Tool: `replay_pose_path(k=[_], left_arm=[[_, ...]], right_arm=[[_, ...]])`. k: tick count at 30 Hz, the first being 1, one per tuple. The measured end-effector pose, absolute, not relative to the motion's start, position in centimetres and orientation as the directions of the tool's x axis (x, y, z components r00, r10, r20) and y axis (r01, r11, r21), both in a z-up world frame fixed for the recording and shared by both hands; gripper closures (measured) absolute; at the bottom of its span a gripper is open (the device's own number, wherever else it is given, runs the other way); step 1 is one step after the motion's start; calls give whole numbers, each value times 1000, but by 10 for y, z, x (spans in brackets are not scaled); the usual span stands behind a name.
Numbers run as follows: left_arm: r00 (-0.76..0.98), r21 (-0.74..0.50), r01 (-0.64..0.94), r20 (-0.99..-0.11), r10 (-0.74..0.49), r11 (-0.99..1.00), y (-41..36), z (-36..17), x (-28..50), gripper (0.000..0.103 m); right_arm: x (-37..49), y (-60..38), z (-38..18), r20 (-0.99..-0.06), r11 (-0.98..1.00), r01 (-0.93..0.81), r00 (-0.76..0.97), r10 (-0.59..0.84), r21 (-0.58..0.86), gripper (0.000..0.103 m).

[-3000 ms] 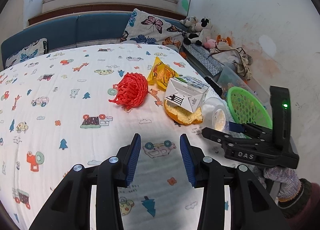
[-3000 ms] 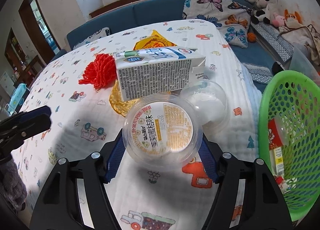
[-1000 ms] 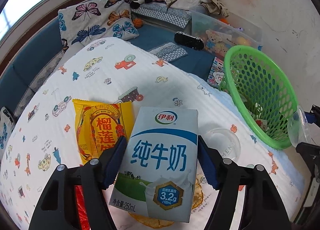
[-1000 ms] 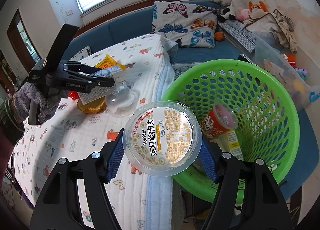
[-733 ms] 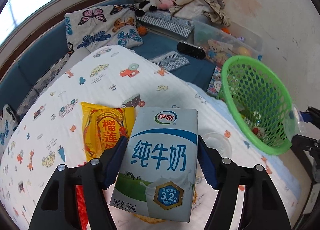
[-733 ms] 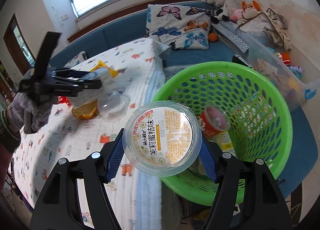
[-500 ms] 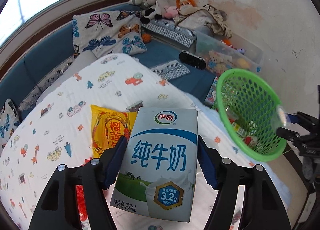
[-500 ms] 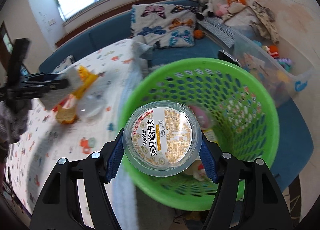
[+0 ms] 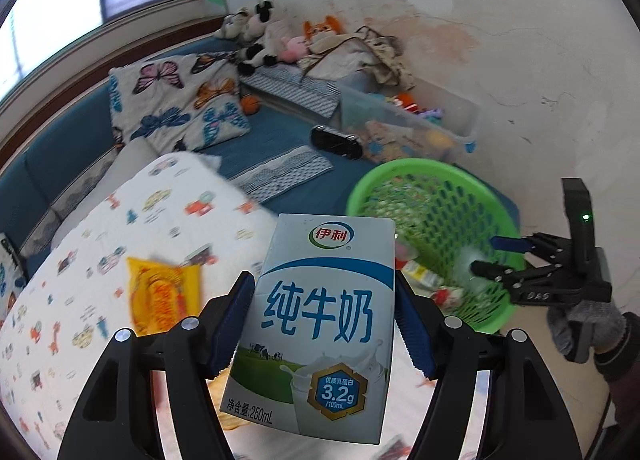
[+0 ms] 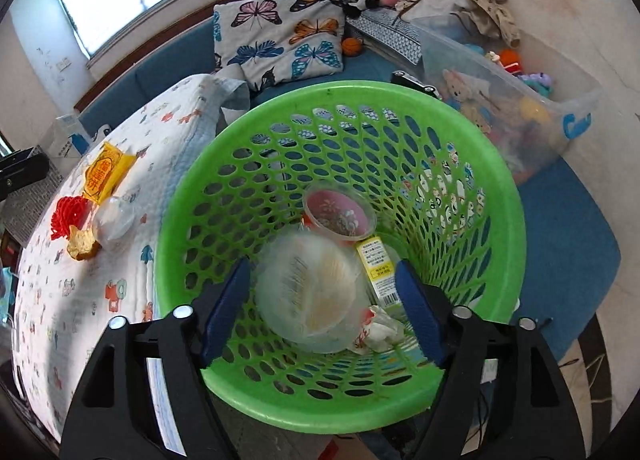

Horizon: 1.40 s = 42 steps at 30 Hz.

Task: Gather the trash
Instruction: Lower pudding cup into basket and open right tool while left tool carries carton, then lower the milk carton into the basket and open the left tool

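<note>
Between the blue pads of the left gripper (image 9: pixel 324 320): white-and-blue rectangular milk carton (image 9: pixel 320 324), pinched by its two side faces, upright, printed front toward the camera, held above the cartoon-print quilted bedspread (image 9: pixel 132 220) and not yet over the round green perforated plastic basket (image 9: pixel 476 196), which stands beyond it to the right. Over that basket (image 10: pixel 192 180): right gripper (image 10: pixel 324 292), jaws spread wide and holding nothing; blurred round clear plastic tub (image 10: pixel 306 292) below the fingertips, inside the basket, whether falling or landed not discernible. Beside it on the basket floor: pink-lidded round cup (image 10: pixel 340 212), yellow labelled packet (image 10: pixel 378 264), crumpled white wrapper (image 10: pixel 380 330). Left on the bedspread: yellow foil snack bag (image 10: pixel 105 171), red mesh netting (image 10: pixel 66 216), clear domed lid (image 10: pixel 113 220), orange peel piece (image 10: pixel 82 247).

Likely risks: thin carton walls buckling under the pinch and slipping; release short of the near rim, dropping the carton onto bedspread or floor; contact between the two grippers if both crowd the basket mouth together; light basket tipping if its rim is struck.
</note>
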<state>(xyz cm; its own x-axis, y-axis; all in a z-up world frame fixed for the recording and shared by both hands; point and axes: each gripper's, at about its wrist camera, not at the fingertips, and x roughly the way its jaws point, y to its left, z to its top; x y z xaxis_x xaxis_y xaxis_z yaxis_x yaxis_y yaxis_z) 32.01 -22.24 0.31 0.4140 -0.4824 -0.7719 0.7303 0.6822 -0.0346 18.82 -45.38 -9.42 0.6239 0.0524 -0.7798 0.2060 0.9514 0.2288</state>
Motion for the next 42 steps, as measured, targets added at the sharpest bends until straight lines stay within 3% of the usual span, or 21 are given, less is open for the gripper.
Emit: replay_pose_path(k=[25,31,34,42], left_arm=[[263,-100,790,-837,-481,605,-349,-54,286,37],[254,-106,789,-840,-479,605,-353,-59,283,35],[259,-107,796,-830,-495,595,-350,-55,280,29],[335,-78,771,-795,-506,632,-313,-35,269,29]], right_arm=[[129,-475,-70,-734,946,209,678,43,249,27],[128,-471,-73,-735,946,201,676,53,253,27],[127,-469,-72,-734,948,197,677,54,251,27],[122,-457,-62,-720,955,168,691,64,246,27]])
